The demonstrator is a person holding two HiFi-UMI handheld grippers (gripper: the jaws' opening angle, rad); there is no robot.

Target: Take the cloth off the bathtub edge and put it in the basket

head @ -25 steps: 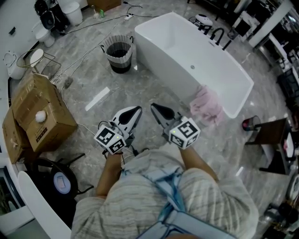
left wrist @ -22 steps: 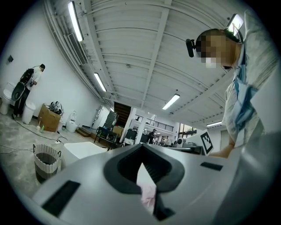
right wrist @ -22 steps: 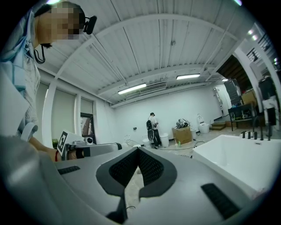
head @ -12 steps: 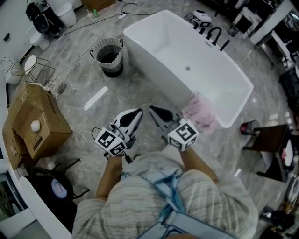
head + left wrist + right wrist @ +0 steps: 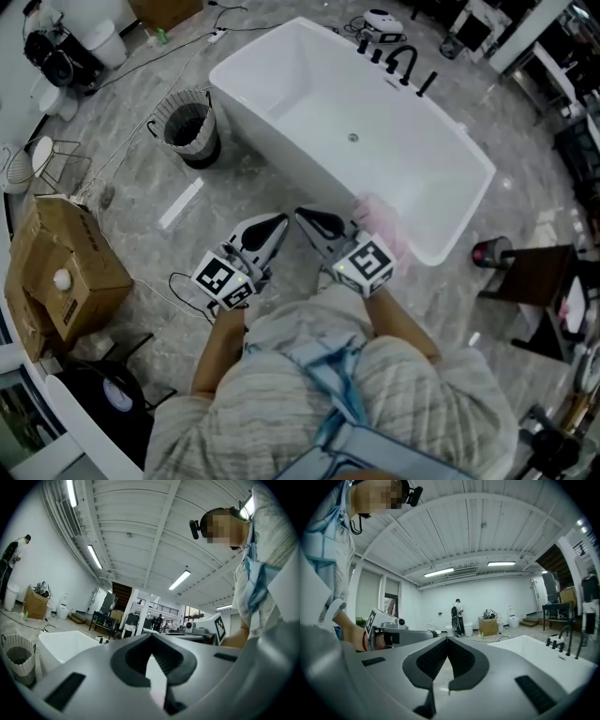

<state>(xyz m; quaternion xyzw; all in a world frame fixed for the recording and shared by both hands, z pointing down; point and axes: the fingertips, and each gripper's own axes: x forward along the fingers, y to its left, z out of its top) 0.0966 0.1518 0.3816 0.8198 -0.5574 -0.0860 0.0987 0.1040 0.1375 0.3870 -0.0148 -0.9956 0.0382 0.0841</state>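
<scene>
Both left claw [image 5: 273, 225] and right claw [image 5: 307, 218] are clenched empty; unopened, cloth [image 5: 380, 221] beside right claw could be shoved into tub [image 5: 309, 94].

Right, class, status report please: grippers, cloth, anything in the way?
Left gripper and right gripper shut, both empty. Pink cloth draped on bathtub edge, just beyond right gripper, untouched. Nothing visible blocking it.

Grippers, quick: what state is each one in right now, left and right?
Left gripper: closed, holding nothing.
Right gripper: closed, holding nothing.
</scene>
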